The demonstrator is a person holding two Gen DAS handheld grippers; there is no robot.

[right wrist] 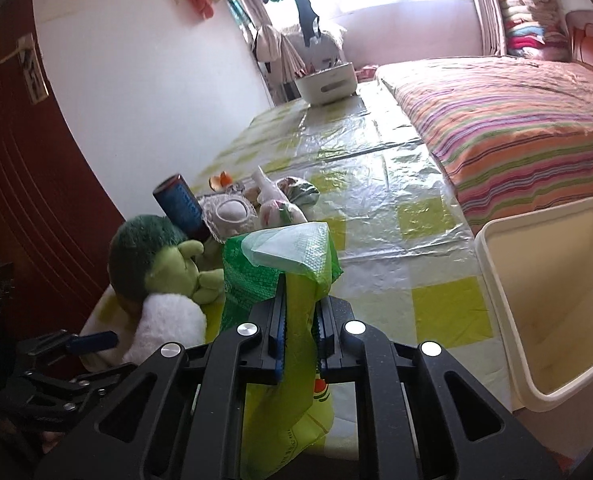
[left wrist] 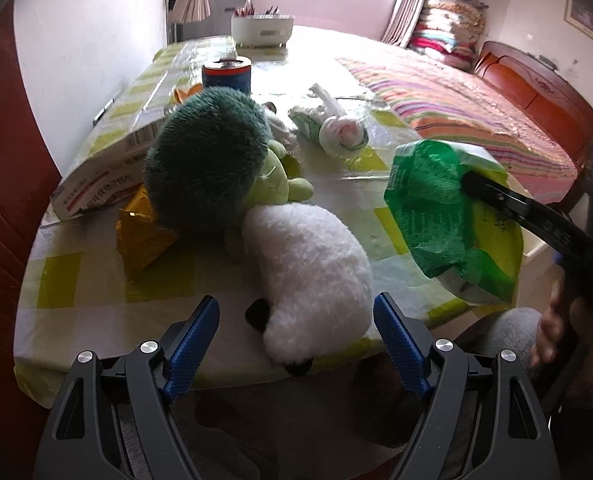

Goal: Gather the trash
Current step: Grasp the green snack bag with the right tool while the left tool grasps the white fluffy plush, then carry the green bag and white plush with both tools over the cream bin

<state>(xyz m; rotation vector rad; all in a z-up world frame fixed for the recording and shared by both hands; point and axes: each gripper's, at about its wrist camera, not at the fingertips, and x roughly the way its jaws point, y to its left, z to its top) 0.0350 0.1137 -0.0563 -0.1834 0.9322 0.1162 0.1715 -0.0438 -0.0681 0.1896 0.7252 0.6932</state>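
My right gripper (right wrist: 299,308) is shut on a green plastic wrapper (right wrist: 292,256) and holds it above the table's near edge; it shows in the left wrist view (left wrist: 444,208) at the right. My left gripper (left wrist: 296,316) is open and empty, its blue pads either side of a white plush toy (left wrist: 312,264) at the table's front edge. A gold wrapper (left wrist: 144,232) lies left of the toys. A knotted white bag (left wrist: 344,136), orange peel (left wrist: 184,94) and a blue can (left wrist: 226,74) lie further back. A cream bin (right wrist: 552,300) stands right of the table.
A green plush toy (left wrist: 212,160) lies against the white one. A flat white carton (left wrist: 108,168) sits at the left. A white basket (left wrist: 262,30) stands at the table's (right wrist: 416,216) far end. A striped bed (right wrist: 516,120) borders the right, a red door (right wrist: 24,184) the left.
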